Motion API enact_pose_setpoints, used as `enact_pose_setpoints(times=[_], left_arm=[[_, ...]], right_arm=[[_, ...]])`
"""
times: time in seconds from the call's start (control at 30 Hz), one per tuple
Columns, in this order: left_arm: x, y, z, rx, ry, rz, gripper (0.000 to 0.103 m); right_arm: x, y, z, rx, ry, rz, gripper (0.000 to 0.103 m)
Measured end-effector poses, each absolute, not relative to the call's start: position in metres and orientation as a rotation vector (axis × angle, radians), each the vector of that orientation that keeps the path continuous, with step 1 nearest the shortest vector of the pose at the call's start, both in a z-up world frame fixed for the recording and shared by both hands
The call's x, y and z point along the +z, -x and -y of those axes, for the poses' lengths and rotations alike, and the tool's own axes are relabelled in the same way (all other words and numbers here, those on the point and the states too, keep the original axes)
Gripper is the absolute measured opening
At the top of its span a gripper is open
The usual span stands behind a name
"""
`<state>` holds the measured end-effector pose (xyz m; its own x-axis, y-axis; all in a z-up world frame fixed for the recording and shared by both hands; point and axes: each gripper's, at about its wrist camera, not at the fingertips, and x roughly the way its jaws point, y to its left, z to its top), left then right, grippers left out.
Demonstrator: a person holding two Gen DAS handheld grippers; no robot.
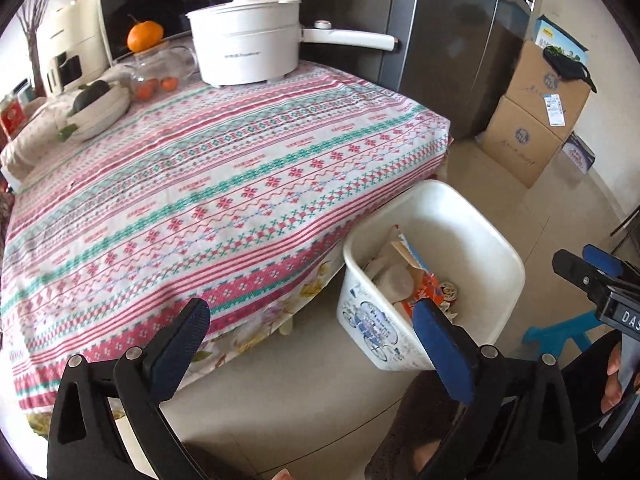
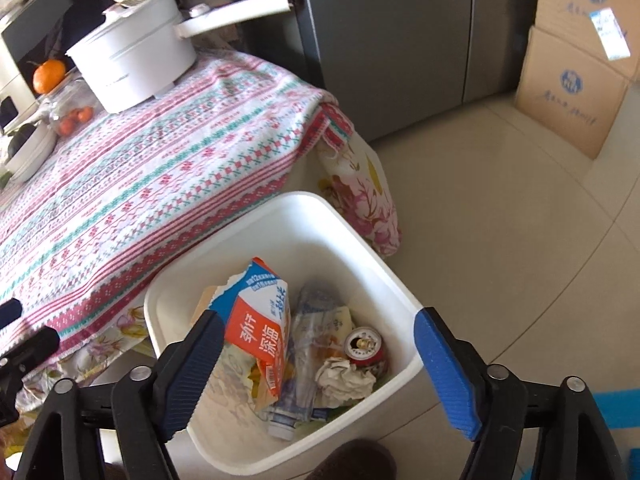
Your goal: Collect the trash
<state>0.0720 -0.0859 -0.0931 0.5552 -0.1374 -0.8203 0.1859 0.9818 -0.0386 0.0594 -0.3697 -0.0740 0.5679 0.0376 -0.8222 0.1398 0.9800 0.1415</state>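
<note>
Now both tools are seen hovering over the white bin [image 2: 404,364], which stands on the floor tight against the corner of the worktop [image 1: 224,184]. The right gripper [image 2: 320,368] is held with its fingers [image 2: 444,372] spread wide and nothing between them; the bin's contents are framed directly below and ahead of it, in the lower middle of the right wrist view. An orange and blue carton [image 2: 260,320] is propped upright against the bin's left wall, a crushed clear bottle [image 2: 304,352] lies beside it with its long axis running from the top of the frame down towards the camera, and a red can [image 2: 366,348] and a ball of crumpled paper [image 2: 346,378] are settled at the lower right.

The left gripper [image 1: 312,344] is likewise splayed open and empty, its fingers [image 1: 180,352] straddling the worktop edge, with the bin off to the right of centre in its view. The patterned cloth ahead of it is seen bare of litter; only a white pot [image 1: 246,46], a glass jug [image 1: 164,66] and a bowl [image 1: 100,112] are left at the far upper left.

Judged from this, the collected trash is already in the bin, and the right hand is placed nearer to it. Any further piece would have to be sought across the worktop, where the left hand is better placed.
</note>
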Motion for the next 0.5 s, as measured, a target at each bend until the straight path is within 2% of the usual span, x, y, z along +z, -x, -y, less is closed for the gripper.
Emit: enact_pose_setpoints(times=[0.17,0.2,0.5], left_arm=[[-0.076,-0.045,0.078,-0.148,-0.071,-0.931,0.102],[-0.071,-0.038,0.079,-0.149,-0.085,-0.921,0.102],[-0.029,0.008,0.066,-0.111,-0.054,-0.812,0.103]], right_arm=[[-0.065,-0.033,0.342,-0.07,-0.126,-0.919,0.097],[-0.062,-0.027,0.335,-0.076,-0.107,-0.914,0.103],[-0.016,0.028,0.29,-0.071,-0.037,-0.741,0.103]])
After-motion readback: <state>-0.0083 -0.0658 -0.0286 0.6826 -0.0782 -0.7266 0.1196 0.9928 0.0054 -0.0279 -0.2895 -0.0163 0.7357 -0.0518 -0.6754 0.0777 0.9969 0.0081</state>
